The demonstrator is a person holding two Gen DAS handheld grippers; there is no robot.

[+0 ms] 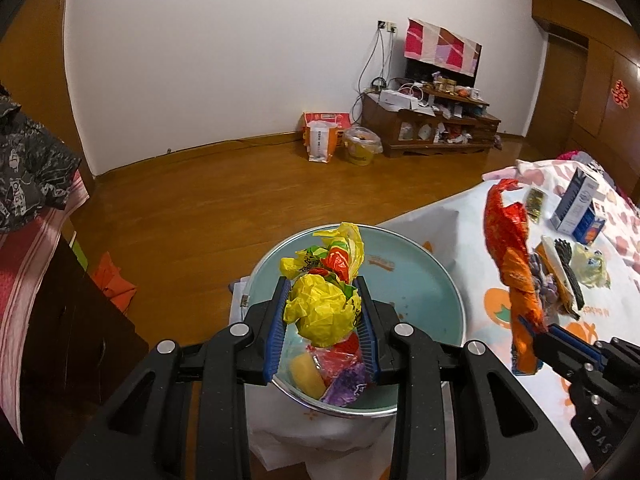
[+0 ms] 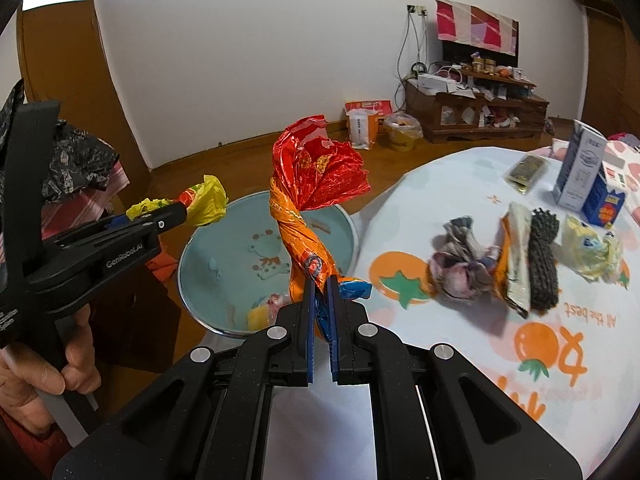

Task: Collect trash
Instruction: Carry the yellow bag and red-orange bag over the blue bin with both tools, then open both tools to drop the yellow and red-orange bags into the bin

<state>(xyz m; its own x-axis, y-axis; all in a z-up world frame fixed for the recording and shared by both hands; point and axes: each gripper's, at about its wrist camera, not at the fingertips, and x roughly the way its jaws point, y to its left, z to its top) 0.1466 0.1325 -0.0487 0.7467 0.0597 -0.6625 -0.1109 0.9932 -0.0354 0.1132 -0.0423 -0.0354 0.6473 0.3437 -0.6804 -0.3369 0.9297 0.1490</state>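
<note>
Teal basin (image 1: 420, 280) at the table's edge holds a few wrappers (image 1: 340, 376); above it the left gripper (image 1: 324, 312) is clamped on a yellow crumpled bag (image 1: 320, 312). Just right of the basin, the right gripper (image 2: 320, 292) pinches a twisted orange-red wrapper (image 2: 312, 200) upright. Farther right on the tablecloth (image 2: 460, 360) lie more crumpled trash (image 2: 464, 268) and a carton (image 2: 580, 168).

Left gripper (image 1: 326, 312): jaws clamped on a crumpled yellow plastic bag (image 1: 320, 308), held above a pale blue basin (image 1: 432, 284) containing wrappers. Right gripper (image 1: 540, 326): jaws closed on a twisted orange-red wrapper (image 1: 516, 264) over the tabletop (image 1: 460, 216), beside a blue-white carton (image 1: 578, 204).
</note>
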